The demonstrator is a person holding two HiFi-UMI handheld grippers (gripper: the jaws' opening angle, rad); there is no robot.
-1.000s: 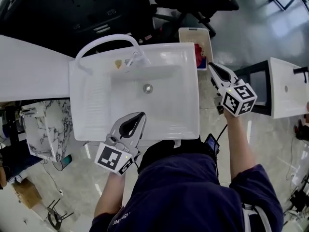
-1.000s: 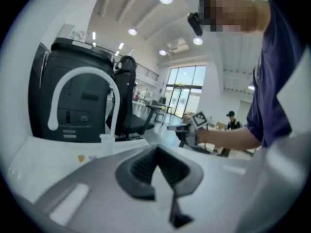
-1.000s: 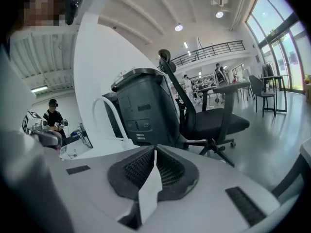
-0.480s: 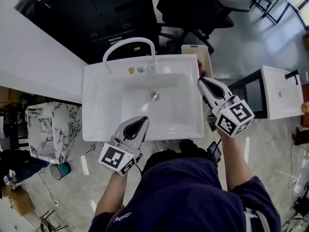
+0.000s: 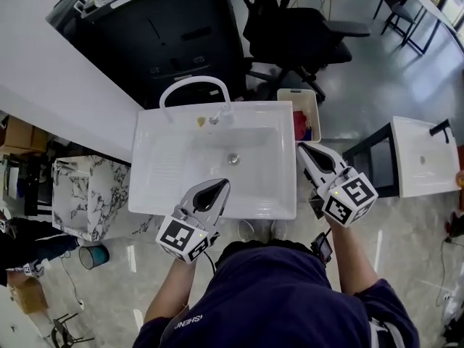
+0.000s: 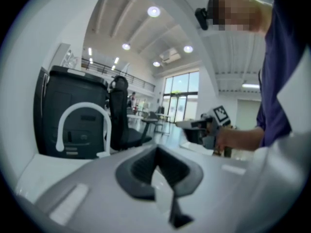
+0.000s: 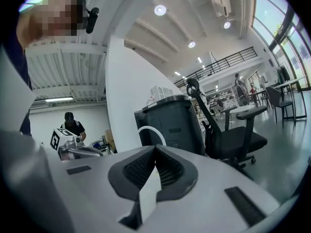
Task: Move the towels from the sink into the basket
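Sink [image 5: 181,172] looks empty, towels [image 5: 303,127] in basket [image 5: 296,92] beside it. Left hand-held gripper [image 5: 216,185] and right hand-held gripper [image 5: 304,149] are both closed and empty, so just pull clear.

head: steeply down over sink [image 5: 156,183] | gripper views: near-level, share faucet [image 6: 83,105]

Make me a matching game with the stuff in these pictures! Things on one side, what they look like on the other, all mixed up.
Things:
1. sink
2. basket
3. office chair
4. right gripper

Descriptions:
A. black seat and armrests
B. jaws shut, holding nothing
C. white, no towels in it
D. red and blue cloth inside

Pairs: 1-C, 2-D, 3-A, 4-B
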